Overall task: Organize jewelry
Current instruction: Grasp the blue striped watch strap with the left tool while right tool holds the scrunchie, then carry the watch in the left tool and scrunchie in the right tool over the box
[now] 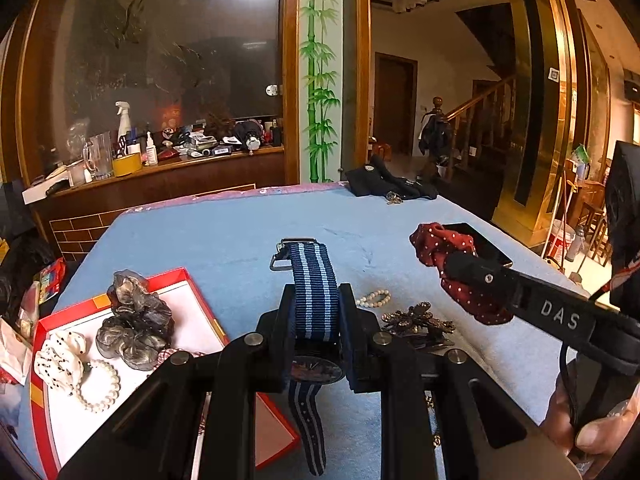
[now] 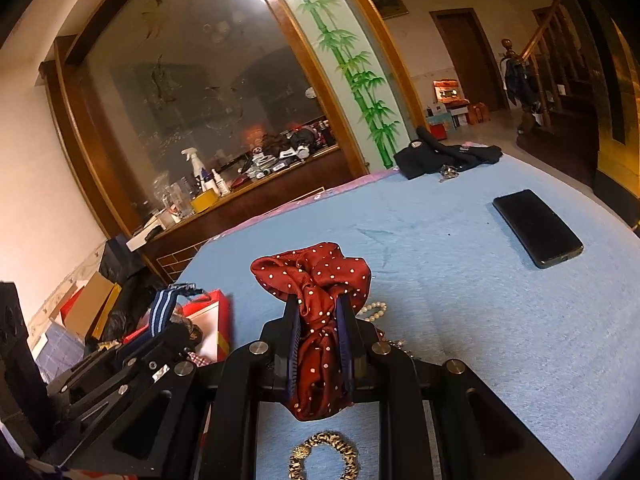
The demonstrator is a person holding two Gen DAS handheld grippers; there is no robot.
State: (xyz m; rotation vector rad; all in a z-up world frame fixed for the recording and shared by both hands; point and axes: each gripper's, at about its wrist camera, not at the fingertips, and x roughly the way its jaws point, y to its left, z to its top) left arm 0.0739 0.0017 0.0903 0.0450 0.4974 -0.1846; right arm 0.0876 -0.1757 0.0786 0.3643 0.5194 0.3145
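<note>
My left gripper (image 1: 316, 300) is shut on a watch with a blue striped strap (image 1: 314, 280), held above the blue table. My right gripper (image 2: 318, 308) is shut on a red polka-dot scrunchie (image 2: 320, 276); it also shows in the left wrist view (image 1: 440, 244), to the right of the watch. A red box with a white inside (image 1: 72, 320) lies at the left and holds a grey scrunchie (image 1: 136, 328), a white dotted scrunchie (image 1: 60, 360) and a pearl bracelet (image 1: 100, 388). A second pearl bracelet (image 1: 374, 299) and a bronze brooch (image 1: 418, 322) lie on the table.
A black phone (image 2: 536, 228) lies on the blue tablecloth (image 2: 460, 300) at the right. A leopard-print scrunchie (image 2: 324, 456) lies under my right gripper. Dark clothing and keys (image 1: 390, 186) sit at the far edge. A cluttered wooden counter (image 1: 160, 168) stands behind.
</note>
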